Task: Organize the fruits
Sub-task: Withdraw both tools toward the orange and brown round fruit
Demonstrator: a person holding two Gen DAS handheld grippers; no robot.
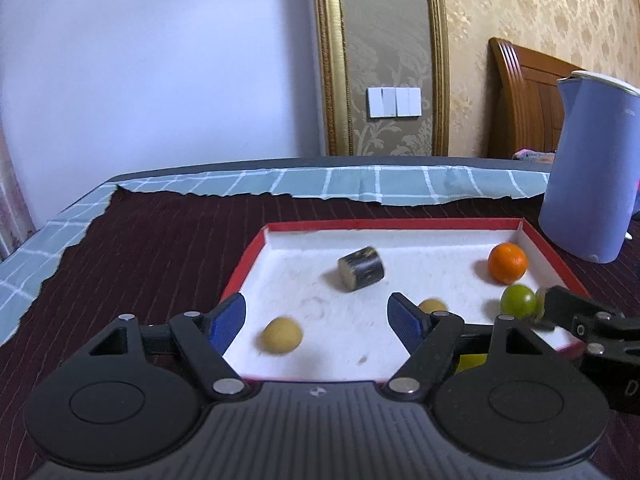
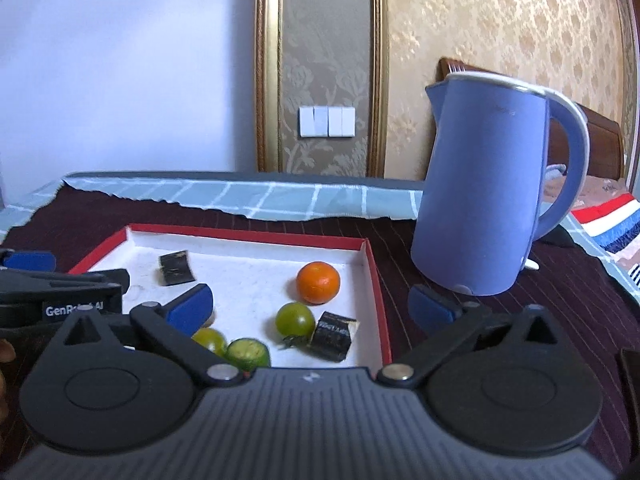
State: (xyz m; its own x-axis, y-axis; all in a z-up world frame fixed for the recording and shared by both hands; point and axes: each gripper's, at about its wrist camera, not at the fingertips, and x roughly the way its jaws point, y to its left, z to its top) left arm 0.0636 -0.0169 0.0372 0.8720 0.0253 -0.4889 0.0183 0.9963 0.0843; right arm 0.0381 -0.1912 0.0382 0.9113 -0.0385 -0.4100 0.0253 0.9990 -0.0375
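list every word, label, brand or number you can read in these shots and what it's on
"GenR...t AI", middle letters blurred: white label on the side of the black left gripper, seen from the right wrist view.
Faint lettering near the top of the blue plastic electric kettle: too small and blurred to read.
Pale marks on the two dark wrapped cylinder pieces in the red-rimmed white tray: not readable as text.
Small emblem on each gripper body: a symbol, no words.

Soft, even daylight fills both views, fairly bright on the white tray (image 1: 400, 240) floor. Fruits cast faint shadows leftward; the orange (image 1: 507, 263) shows it clearly. The yellow fruit (image 1: 281, 336) near the tray's front edge is motion-blurred. Fisheye bending curves the gilt wall frame (image 2: 264, 80), and corners darken.
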